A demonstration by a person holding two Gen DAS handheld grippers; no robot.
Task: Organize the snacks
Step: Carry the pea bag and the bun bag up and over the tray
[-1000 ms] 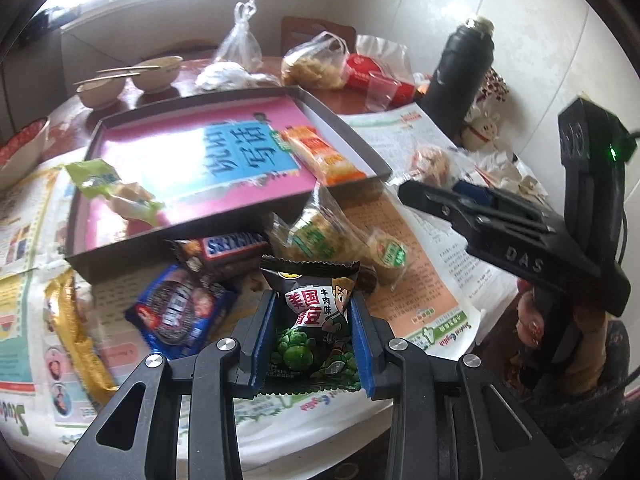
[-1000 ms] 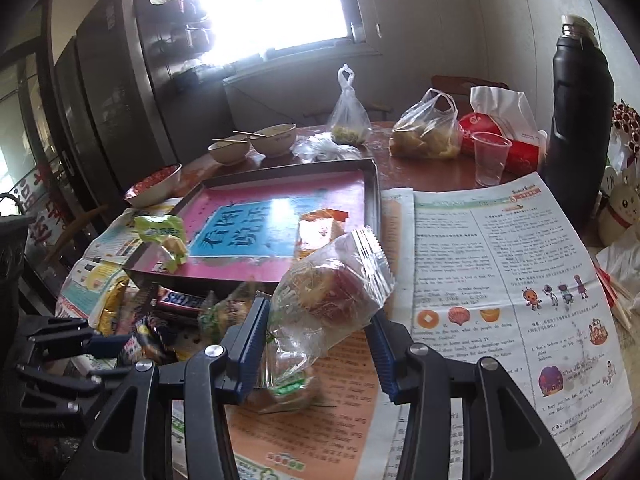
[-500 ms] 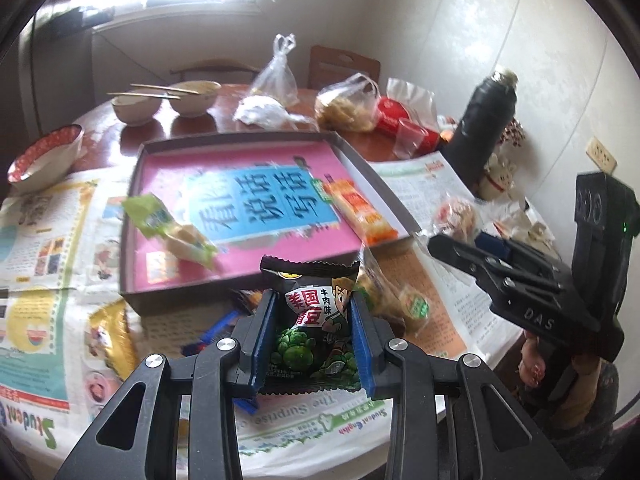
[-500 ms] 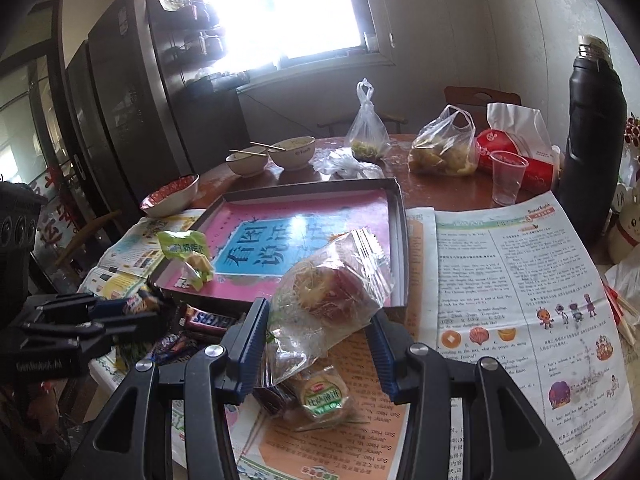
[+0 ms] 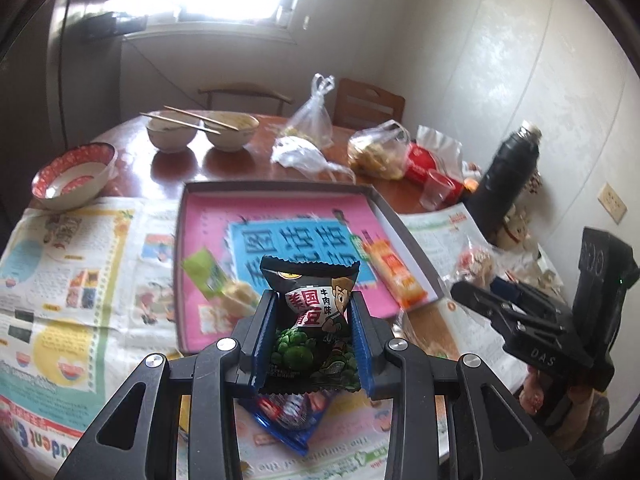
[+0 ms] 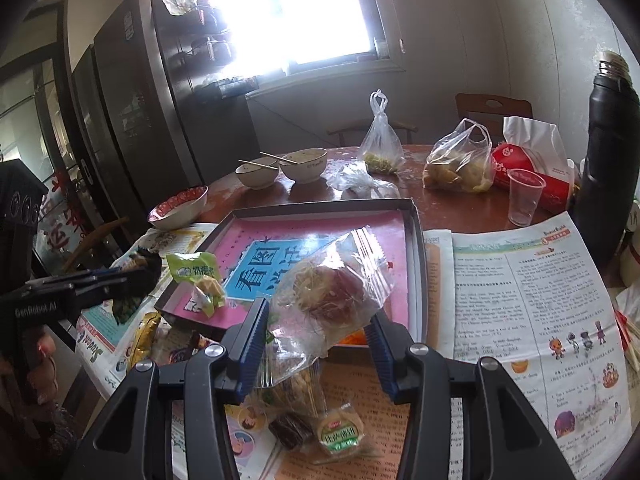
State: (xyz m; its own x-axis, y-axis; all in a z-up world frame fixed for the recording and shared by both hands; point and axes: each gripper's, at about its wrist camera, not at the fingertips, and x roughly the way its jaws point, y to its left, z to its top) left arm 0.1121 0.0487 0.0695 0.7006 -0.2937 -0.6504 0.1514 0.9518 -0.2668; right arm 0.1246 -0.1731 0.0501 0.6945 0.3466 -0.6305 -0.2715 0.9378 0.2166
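My left gripper is shut on a black-and-green pea snack packet and holds it above the near edge of the pink-lined tray. My right gripper is shut on a clear bag with a round pastry, raised over the tray's near right corner. In the tray lie a green-wrapped snack and an orange packet. The left gripper also shows in the right wrist view, the right gripper in the left wrist view.
Loose snacks lie on newspaper near the table's front: a blue packet, a small green-labelled cake, a dark bar. Bowls, plastic bags, a cup and a black flask stand beyond the tray.
Both grippers have risen from the table with their packets and moved toward the tray. The left gripper has lifted well clear of the loose snacks.
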